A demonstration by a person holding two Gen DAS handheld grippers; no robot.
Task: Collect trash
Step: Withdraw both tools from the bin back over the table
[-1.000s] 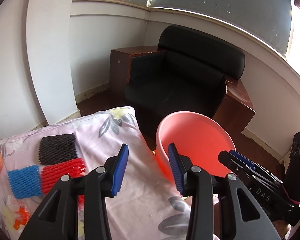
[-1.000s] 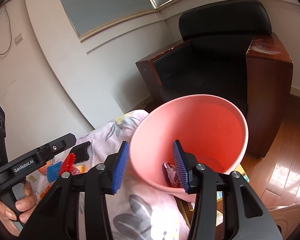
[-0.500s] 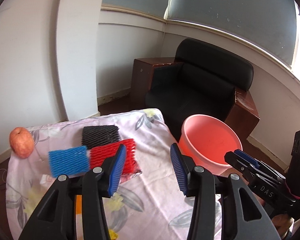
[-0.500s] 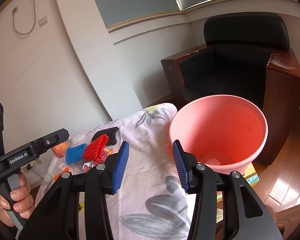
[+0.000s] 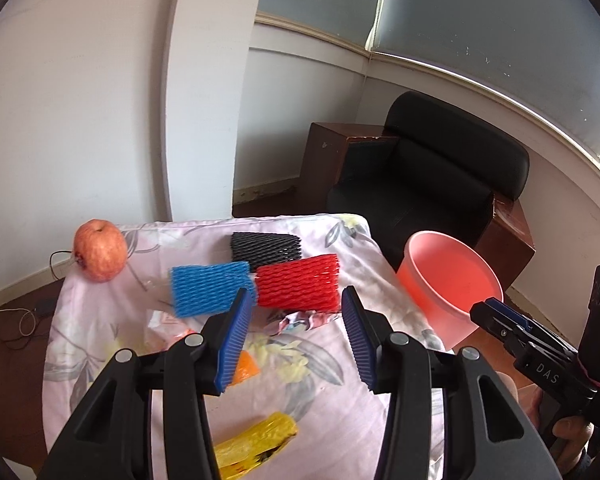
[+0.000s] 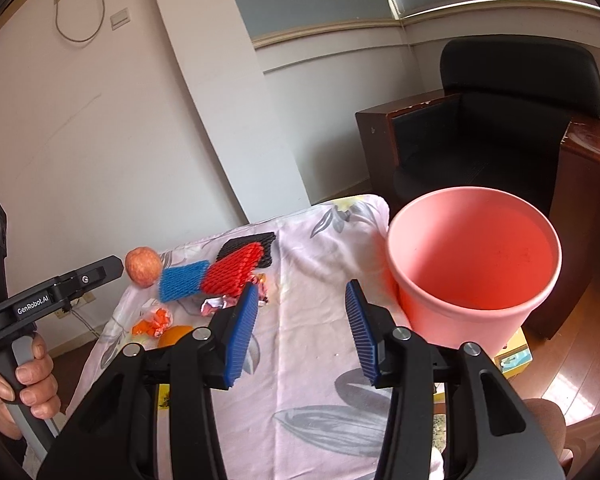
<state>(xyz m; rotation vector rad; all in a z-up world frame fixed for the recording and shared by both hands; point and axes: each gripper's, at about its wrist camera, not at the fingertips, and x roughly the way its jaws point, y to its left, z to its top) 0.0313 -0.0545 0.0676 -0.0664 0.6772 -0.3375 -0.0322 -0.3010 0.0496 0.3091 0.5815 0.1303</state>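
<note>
The left gripper [image 5: 296,334] hangs above a table draped in a floral cloth [image 5: 332,408], its blue-padded jaws spread apart with nothing between them. The right gripper [image 6: 300,330] is likewise spread wide and empty, held over the same cloth near its right edge.

In the left wrist view the trash lies across the cloth. A red foam net [image 5: 298,286] sits at about 12 o'clock from the left gripper, just beyond its fingertips. A blue foam net [image 5: 210,288] lies at 11 o'clock, touching the red one, and a black foam net [image 5: 266,246] lies behind both, its near edge tucked against them. A crumpled pink wrapper [image 5: 300,320] sits between the pads just short of the red net. A yellow wrapper [image 5: 256,444] lies low at 6 o'clock, between the gripper's arms. An orange piece [image 5: 244,368] shows beside the left pad, partly hidden. An apple [image 5: 99,255] stands at 10 o'clock near the cloth's far left corner.

The pink bucket [image 6: 474,276] stands upright off the table's right edge, at 2 o'clock from the right gripper and close to its right pad. Its floor cannot be seen. A black armchair [image 6: 500,120] stands behind it.
</note>
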